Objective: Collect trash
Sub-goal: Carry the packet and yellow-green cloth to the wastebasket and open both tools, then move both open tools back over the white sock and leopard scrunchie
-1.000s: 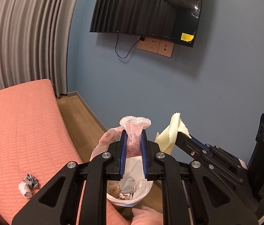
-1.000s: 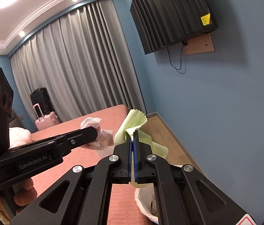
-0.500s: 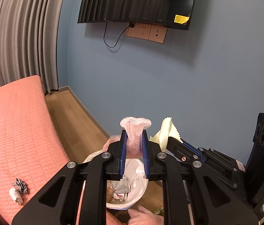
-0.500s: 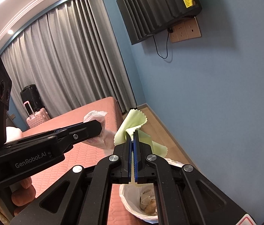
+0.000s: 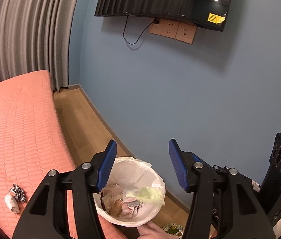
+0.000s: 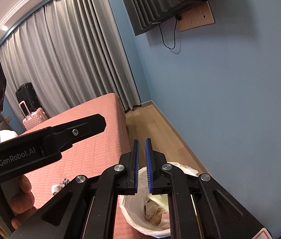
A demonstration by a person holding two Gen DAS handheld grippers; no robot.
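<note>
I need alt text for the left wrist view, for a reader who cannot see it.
The open left gripper hangs over a white-lined trash bin holding a yellow-green cloth and crumpled scraps. A small white and patterned scrap lies on the pink bed to the left.

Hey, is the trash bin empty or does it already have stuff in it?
Not empty. The white-lined trash bin holds crumpled tissues and a yellow-green cloth; much of the liner's wall shows bare above them.

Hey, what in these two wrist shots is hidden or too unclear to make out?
- Left wrist: bin bottom, covered by trash.
- Left wrist: colourful item on the floor, cut off by the frame edge.
- Right wrist: bin's right side, behind the right gripper finger.
- Both: small bundle on the bed, too small to identify.
</note>
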